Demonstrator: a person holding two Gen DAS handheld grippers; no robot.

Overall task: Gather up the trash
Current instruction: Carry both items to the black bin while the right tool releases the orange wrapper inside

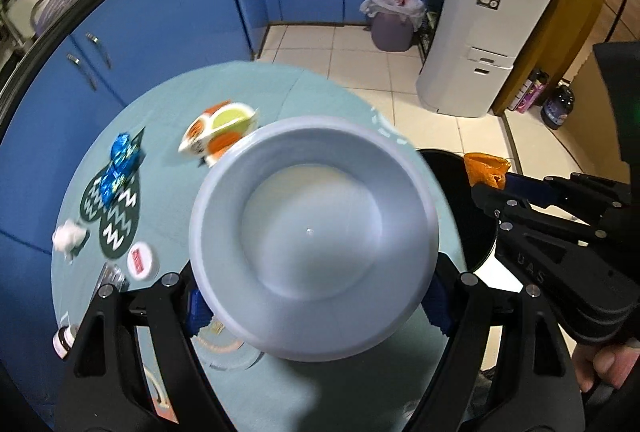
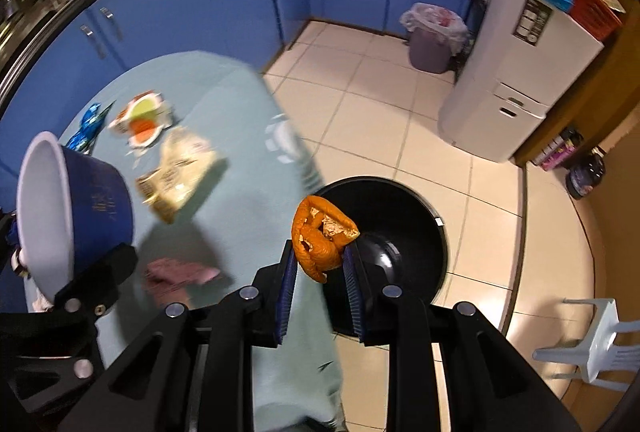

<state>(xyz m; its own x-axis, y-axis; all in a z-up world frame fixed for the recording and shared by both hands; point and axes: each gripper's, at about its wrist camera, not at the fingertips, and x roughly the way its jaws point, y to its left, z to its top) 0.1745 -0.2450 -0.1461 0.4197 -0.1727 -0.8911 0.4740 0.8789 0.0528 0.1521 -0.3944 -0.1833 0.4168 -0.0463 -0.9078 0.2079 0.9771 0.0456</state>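
Observation:
My left gripper (image 1: 316, 306) is shut on a bowl (image 1: 312, 236), white inside and blue outside, held tilted above the light-blue table (image 1: 240, 95); the bowl also shows in the right wrist view (image 2: 76, 203). My right gripper (image 2: 320, 272) is shut on an orange peel (image 2: 322, 236) and holds it at the near rim of a black bin (image 2: 400, 232) beside the table. The peel (image 1: 486, 167) and bin (image 1: 456, 191) show in the left wrist view too. Wrappers lie on the table: blue (image 1: 120, 167), orange-green (image 1: 220, 129), beige (image 2: 180, 175).
A crumpled tissue (image 1: 70, 236), a small white lid (image 1: 140, 262) and dark patterned coasters (image 1: 116, 216) lie on the table's left. A pink cloth (image 2: 180, 272) lies near its front. A lined purple bin (image 2: 432, 35) and white appliance (image 2: 516, 79) stand on the tiled floor.

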